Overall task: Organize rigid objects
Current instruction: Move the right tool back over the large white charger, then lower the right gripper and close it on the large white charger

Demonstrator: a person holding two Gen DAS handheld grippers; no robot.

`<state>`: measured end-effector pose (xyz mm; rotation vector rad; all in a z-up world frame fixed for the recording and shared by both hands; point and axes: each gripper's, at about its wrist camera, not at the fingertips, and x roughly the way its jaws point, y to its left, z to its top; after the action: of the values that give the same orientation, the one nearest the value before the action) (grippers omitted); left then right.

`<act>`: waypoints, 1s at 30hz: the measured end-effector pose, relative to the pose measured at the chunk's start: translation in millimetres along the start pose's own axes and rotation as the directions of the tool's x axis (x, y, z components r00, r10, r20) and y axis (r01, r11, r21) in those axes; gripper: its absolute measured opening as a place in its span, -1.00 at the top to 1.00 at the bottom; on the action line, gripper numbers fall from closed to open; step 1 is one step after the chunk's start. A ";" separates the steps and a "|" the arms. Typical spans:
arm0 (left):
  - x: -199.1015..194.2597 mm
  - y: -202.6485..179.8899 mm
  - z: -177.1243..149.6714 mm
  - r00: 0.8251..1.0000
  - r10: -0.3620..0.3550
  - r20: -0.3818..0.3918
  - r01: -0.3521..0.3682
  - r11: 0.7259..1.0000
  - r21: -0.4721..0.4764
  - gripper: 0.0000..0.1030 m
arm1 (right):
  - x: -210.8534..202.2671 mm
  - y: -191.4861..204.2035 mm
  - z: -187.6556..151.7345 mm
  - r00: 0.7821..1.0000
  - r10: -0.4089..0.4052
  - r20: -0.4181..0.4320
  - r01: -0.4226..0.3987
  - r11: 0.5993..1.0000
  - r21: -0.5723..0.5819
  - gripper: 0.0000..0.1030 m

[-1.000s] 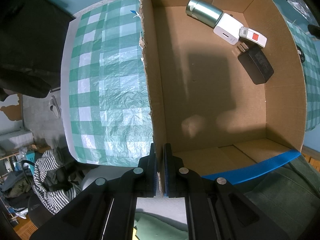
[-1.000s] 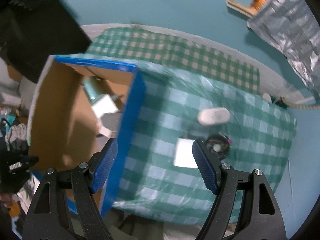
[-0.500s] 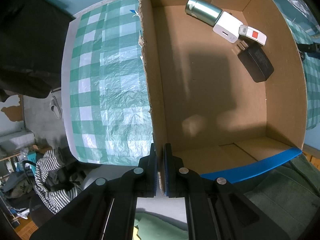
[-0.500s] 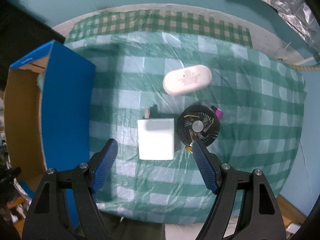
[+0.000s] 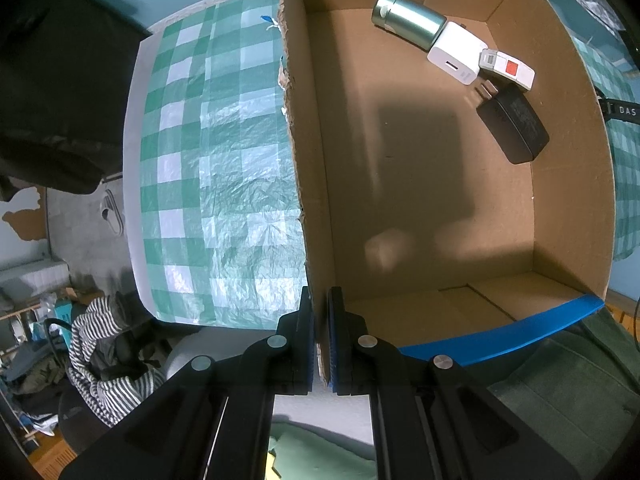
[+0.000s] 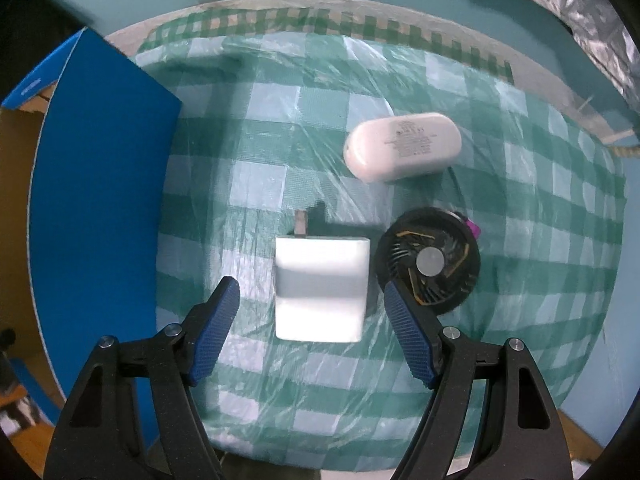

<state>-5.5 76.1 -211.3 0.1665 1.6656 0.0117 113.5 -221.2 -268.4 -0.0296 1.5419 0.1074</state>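
the left gripper (image 5: 322, 336) is clamped tight on the torn side wall of the cardboard box (image 5: 312, 184), its blue pads pressed flat against either face of the wall near the box's near corner. inside the box, along the far wall, lie four things in a row: a grey-green cylinder (image 5: 408, 24) on its side, a white cube charger (image 5: 456, 58) touching it, a small white device with a red square (image 5: 508, 69) just beside that, and a black power adapter (image 5: 514, 122) nearest the right wall. the rest of the box floor is bare cardboard with a shadow across it. the box rim carries blue edging at the near and far ends

the right gripper (image 6: 312, 312) has its jaws standing wide apart and grips nothing; it hangs over a white plug adapter (image 6: 320, 288) lying flat on the green checked tablecloth (image 6: 260, 184), prongs pointing away. the adapter sits in the gap between the two blue pads, with neither pad touching it. just right of the adapter lies a round black fan (image 6: 430, 260), close to the right finger. further off rests a white oval case (image 6: 402, 146) with printed text. the blue outer wall of the box (image 6: 100, 200) stands to the left
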 end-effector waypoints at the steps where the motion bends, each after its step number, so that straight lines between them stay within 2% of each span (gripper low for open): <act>1: 0.4 0.3 0.0 1.000 -0.001 -0.002 0.001 1.000 -0.002 0.89 | 0.8 2.2 0.5 1.000 -0.011 -0.002 0.011 1.000 -0.010 -0.48; 3: 1.3 1.0 -0.4 1.000 -0.002 -0.004 0.002 1.000 -0.002 0.89 | 1.7 6.3 0.9 0.999 -0.043 -0.001 0.042 0.999 -0.026 -0.37; 4: 1.3 1.1 -0.4 1.000 -0.002 -0.003 0.002 1.000 -0.001 0.89 | 2.2 7.7 0.9 0.999 -0.049 -0.002 0.049 0.998 -0.031 -0.17; 5: 1.6 1.2 -0.5 1.000 -0.002 -0.003 0.002 1.000 -0.001 0.89 | 3.1 9.3 0.7 0.999 -0.039 -0.008 0.038 0.999 -0.035 -0.13; 13: 3.8 2.2 -0.8 1.000 -0.006 -0.005 0.006 1.000 -0.005 0.89 | 5.7 10.4 1.5 0.999 -0.005 -0.036 0.003 0.999 -0.041 -0.12; 19: 4.3 2.2 -0.7 1.000 -0.009 -0.003 0.009 1.000 -0.007 0.89 | 27.9 0.5 2.4 0.996 0.022 -0.088 -0.019 0.999 0.033 -0.12; 22: 4.2 2.2 -1.3 1.000 -0.012 -0.004 0.012 1.000 -0.009 0.89 | 33.0 -1.7 0.0 0.996 0.021 -0.085 -0.017 0.999 0.051 -0.05; 30: 4.4 1.9 -1.6 1.000 -0.009 -0.005 0.009 1.000 -0.007 0.89 | 34.7 -6.1 -4.1 0.998 0.026 -0.057 -0.024 0.999 0.043 -0.02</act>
<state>-7.2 78.6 -215.3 0.1541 1.6709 0.0107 110.8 -225.9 -303.5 0.0204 1.6015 0.0942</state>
